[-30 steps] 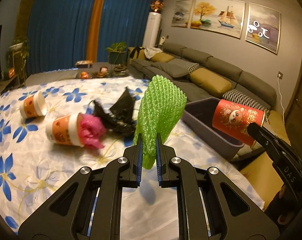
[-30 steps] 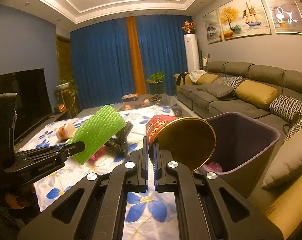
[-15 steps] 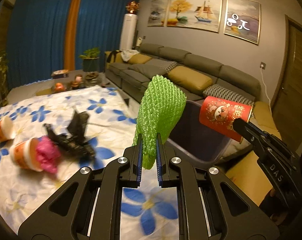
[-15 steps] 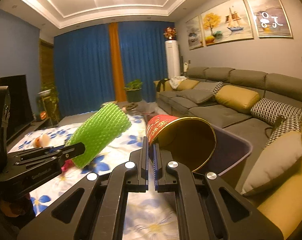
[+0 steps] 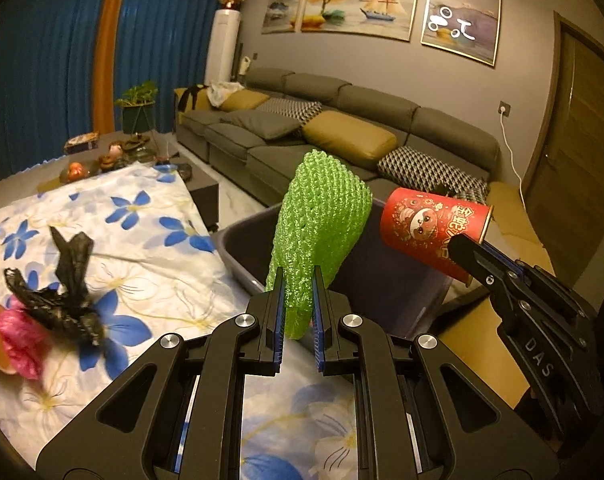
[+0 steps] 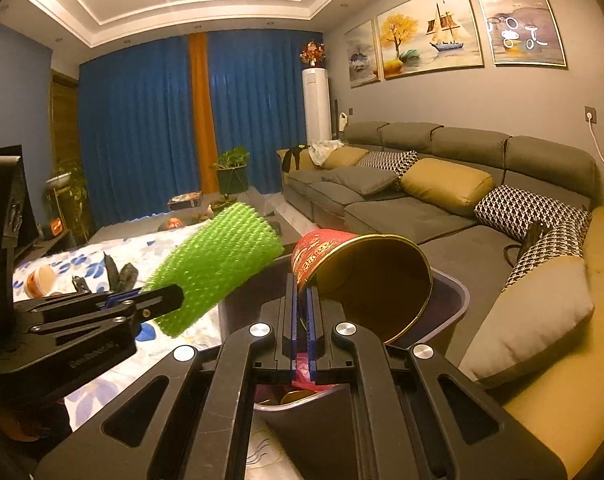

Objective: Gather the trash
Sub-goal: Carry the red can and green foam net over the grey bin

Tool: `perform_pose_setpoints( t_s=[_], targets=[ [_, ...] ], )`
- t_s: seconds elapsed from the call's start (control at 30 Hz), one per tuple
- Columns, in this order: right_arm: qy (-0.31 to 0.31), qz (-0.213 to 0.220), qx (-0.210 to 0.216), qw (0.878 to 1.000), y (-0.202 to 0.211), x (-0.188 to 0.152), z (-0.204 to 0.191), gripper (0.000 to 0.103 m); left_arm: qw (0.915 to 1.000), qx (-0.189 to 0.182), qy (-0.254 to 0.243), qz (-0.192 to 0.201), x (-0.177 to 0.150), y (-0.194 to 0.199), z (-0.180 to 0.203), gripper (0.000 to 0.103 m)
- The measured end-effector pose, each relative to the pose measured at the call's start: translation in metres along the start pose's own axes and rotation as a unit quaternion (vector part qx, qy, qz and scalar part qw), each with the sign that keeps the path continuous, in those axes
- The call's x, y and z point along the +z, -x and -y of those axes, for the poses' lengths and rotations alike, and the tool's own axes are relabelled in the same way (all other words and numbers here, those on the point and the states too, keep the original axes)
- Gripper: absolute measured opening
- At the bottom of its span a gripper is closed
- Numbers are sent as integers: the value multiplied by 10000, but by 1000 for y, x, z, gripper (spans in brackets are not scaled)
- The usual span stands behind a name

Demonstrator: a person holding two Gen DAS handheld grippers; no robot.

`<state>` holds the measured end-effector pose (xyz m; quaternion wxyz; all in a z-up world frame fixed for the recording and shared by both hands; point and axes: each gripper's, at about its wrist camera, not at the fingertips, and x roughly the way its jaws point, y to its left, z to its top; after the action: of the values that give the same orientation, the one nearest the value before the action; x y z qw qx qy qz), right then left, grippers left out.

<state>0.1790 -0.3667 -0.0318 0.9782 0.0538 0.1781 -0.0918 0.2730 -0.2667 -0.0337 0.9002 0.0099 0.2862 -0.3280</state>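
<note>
My left gripper (image 5: 297, 280) is shut on a green foam net sleeve (image 5: 320, 232), held upright over the near rim of the grey bin (image 5: 237, 256). The same green sleeve (image 6: 217, 268) shows at the left of the right wrist view, in the left gripper (image 6: 173, 295). My right gripper (image 6: 302, 288) is shut on the rim of a red paper cup (image 6: 362, 276), tipped on its side above the bin (image 6: 450, 296). In the left wrist view the red cup (image 5: 430, 232) hangs over the bin's far side, pinched by the right gripper (image 5: 458, 242).
On the flowered cloth (image 5: 149, 248) lie a crumpled black bag (image 5: 61, 296), a pink wad (image 5: 17, 340) and, seen from the right wrist, an orange cup (image 6: 39, 280). A grey sofa (image 5: 342, 140) with cushions stands behind the bin. Some trash lies in the bin's bottom (image 6: 302, 376).
Both grippers have swung right from over the table to the bin, carrying the green sleeve and the red cup. The trash left on the cloth has slid to the left of both views.
</note>
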Motion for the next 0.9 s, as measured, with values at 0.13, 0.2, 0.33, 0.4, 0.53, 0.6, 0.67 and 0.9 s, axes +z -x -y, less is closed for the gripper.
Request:
perform_pose_setpoints(
  t_s=[0.13,0.2,0.33,0.4,0.53,0.6,0.67,0.9],
  targets=[
    [0,-64,-23,10000,-8,-4,7,5,9999,-72,37,-117,-3,-14,2,11],
    [-44,-92,-37,9999,-11,-5,11,5,9998,-75,52,-163,-3,-20,4,11],
    [-76,-156,-52,9998,-17,-8,16,5,9997,-93,43,-222,-3,-29,7,11],
    [-83,-193,-50,9998,-20,-9,17,5,9997,-93,18,-238,-3,-32,8,12],
    [-123,-240,-38,9996,-26,-11,20,5,9995,-124,-12,-285,-4,-39,8,12],
    [-147,-259,-24,9996,-27,-11,19,5,9993,-168,5,-335,-4,-43,9,12],
    [-159,-279,-20,9995,-28,-11,20,5,9992,-203,13,-357,-5,-45,9,12],
    [-168,-352,-39,9992,-35,-13,22,5,9987,-359,24,-369,-5,-50,7,16]
  ],
)
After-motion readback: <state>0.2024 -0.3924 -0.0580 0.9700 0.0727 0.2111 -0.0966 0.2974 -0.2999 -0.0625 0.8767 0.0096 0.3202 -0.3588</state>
